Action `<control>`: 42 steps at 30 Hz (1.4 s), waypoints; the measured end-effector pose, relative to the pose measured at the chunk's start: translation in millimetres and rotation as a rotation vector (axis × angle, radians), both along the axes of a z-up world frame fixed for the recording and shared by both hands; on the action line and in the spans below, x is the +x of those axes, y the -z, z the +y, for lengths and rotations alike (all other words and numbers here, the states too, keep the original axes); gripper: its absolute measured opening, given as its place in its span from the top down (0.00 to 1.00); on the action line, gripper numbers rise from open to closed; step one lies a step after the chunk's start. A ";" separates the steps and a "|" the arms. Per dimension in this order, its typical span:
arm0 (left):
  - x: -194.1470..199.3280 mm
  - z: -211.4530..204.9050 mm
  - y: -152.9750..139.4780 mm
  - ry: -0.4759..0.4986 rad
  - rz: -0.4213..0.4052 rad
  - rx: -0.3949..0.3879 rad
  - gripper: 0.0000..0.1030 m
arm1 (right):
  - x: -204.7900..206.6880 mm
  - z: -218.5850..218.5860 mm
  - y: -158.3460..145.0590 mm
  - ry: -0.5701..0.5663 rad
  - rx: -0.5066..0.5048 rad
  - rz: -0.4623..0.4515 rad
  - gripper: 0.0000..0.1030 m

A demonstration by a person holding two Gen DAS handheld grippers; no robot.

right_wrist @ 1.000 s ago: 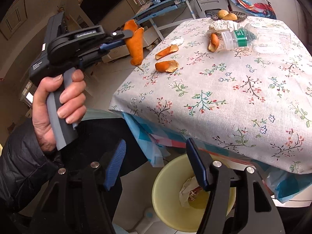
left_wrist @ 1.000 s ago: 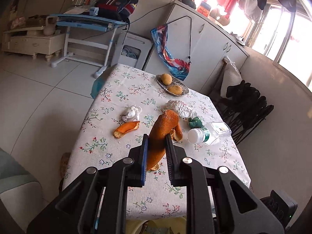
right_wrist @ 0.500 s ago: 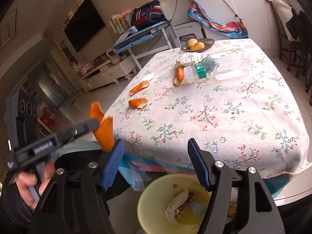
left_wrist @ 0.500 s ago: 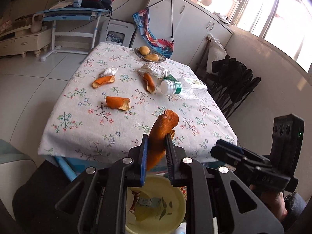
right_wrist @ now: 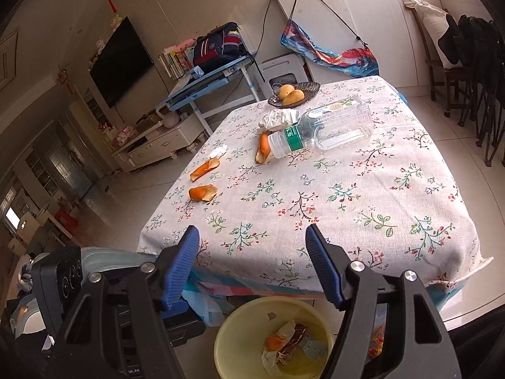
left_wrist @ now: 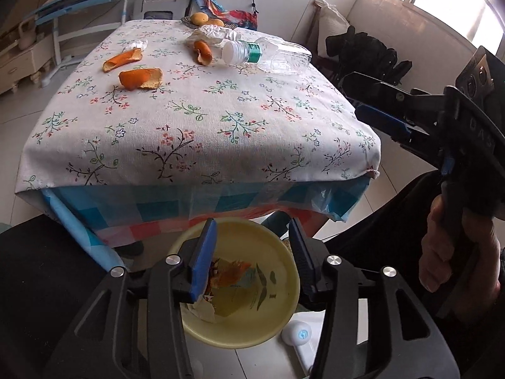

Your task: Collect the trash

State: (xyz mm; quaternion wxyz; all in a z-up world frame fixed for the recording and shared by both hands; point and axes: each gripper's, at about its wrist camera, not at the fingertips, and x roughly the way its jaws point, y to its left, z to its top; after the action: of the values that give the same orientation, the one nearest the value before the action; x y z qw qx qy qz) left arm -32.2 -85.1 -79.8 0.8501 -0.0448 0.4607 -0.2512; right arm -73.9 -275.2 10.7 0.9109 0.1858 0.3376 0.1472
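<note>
1. Left gripper (left_wrist: 252, 249) sat at bottom center of the left wrist view, jaws opening, nothing between the pads.
2. Directly under it, the yellow bin (left_wrist: 284, 325) on the floor held an orange peel (left_wrist: 235, 270) on top of crumpled paper and wrappers; the peel showed in the gap between the fingers, below them, no contact.
3. Right gripper (right_wrist: 252, 265) filled the bottom of the right wrist view, jaws spread apart and opening, empty; same bin (right_wrist: 227, 341) just below it, peel inside (right_wrist: 274, 341).
4. In the left wrist view the right gripper also showed at the right edge, gripped by a hand (left_wrist: 457, 252).
5. Table (left_wrist: 202, 132) with floral cloth took the middle of both views, its near edge just above the bin.
6. Two peel pieces (right_wrist: 203, 192) lay close together at the table's left side.
7. Third peel (right_wrist: 262, 149) lay further back, just beside the cap end of a clear plastic bottle (right_wrist: 328, 126) on its side.
8. Crumpled white paper (right_wrist: 279, 118) behind the bottle; small white wad (right_wrist: 218, 151) near the left peels.
9. Fruit dish (right_wrist: 307, 87) at the far edge.
</note>
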 end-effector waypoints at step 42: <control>-1.3 41.6 -31.0 -0.358 -0.283 0.143 0.19 | -1.9 17.0 6.8 -0.023 -0.135 -0.012 0.30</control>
State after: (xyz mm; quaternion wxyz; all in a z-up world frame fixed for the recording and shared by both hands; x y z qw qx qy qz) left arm -33.5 -43.5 -48.8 0.9383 -0.0300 0.3380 -0.0670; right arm -75.8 -258.2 4.0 0.9216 0.1192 0.3436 0.1358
